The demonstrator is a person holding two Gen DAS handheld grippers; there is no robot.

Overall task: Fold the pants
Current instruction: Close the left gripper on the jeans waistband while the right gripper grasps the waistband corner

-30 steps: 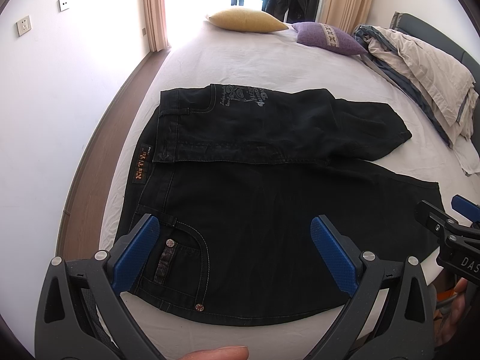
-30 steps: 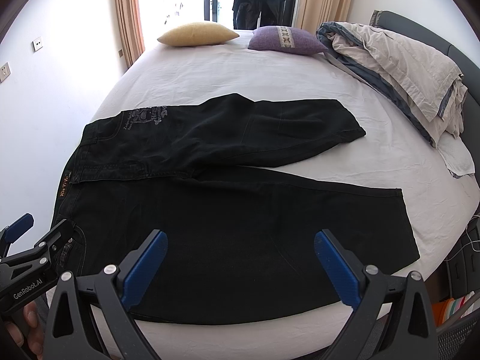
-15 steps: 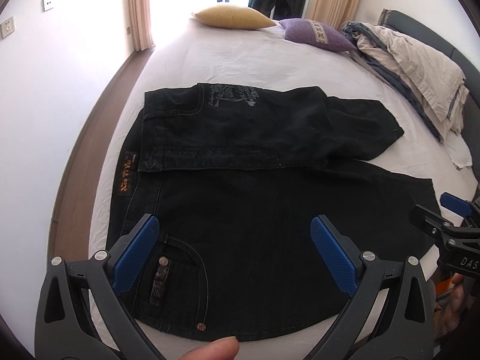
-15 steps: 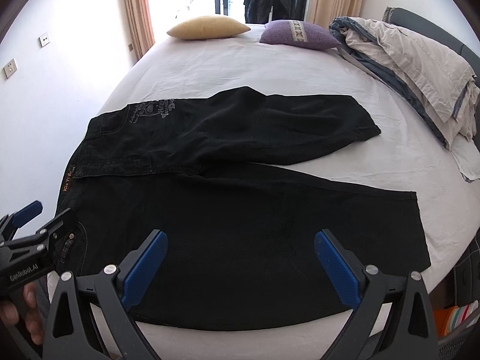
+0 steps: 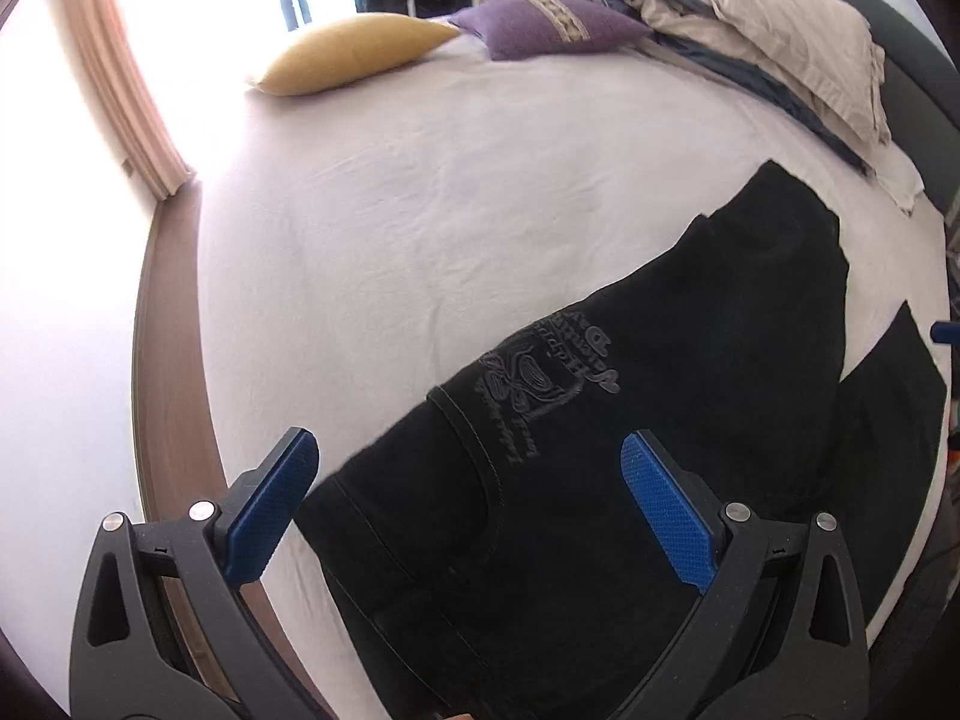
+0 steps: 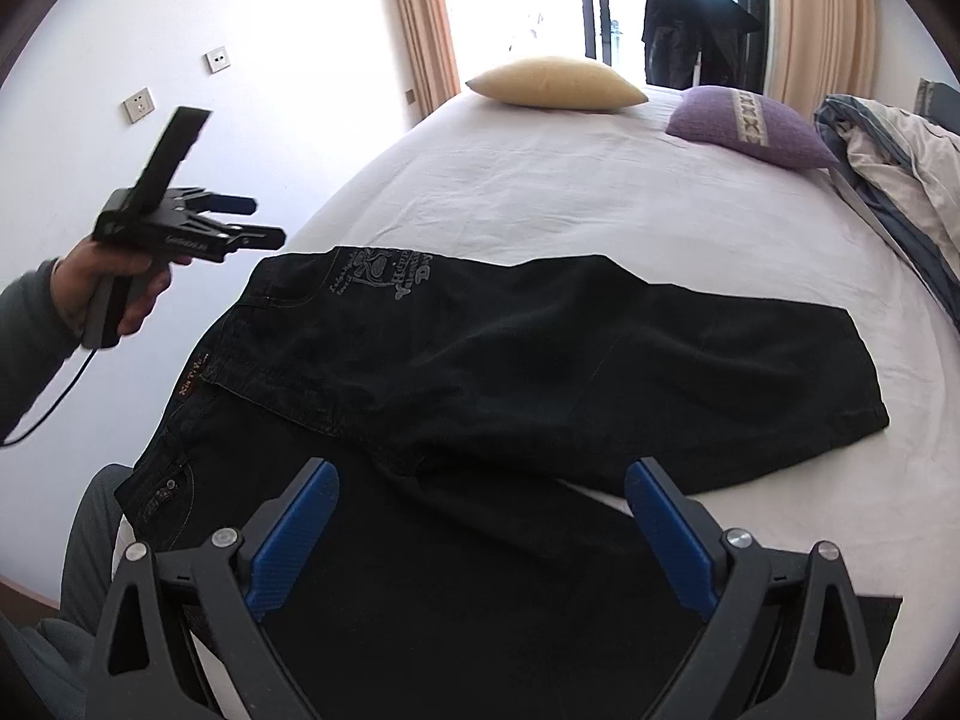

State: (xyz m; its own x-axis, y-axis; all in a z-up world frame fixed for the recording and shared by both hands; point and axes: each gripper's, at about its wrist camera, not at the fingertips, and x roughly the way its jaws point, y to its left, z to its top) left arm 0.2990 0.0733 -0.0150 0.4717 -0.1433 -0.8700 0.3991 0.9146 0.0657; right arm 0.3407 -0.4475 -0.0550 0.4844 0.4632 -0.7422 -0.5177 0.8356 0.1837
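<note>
Black pants (image 6: 510, 360) lie flat on the white bed (image 6: 570, 192), waistband to the left, one leg folded across the upper part. The grey print on the hip shows in the left wrist view (image 5: 540, 384). My left gripper (image 5: 468, 492) is open and empty, held above the waistband corner at the bed's left edge; it also shows in the right wrist view (image 6: 234, 222), raised in a hand. My right gripper (image 6: 480, 528) is open and empty above the lower leg near the front edge.
A yellow pillow (image 6: 558, 84) and a purple pillow (image 6: 750, 126) lie at the far end of the bed. A crumpled duvet (image 5: 768, 48) is piled along the right side. Wooden floor (image 5: 168, 360) and a white wall (image 6: 240, 30) run along the left.
My left gripper has lifted and swung left and forward, toward the far waistband corner. My right gripper has moved forward over the pants. Both stay open.
</note>
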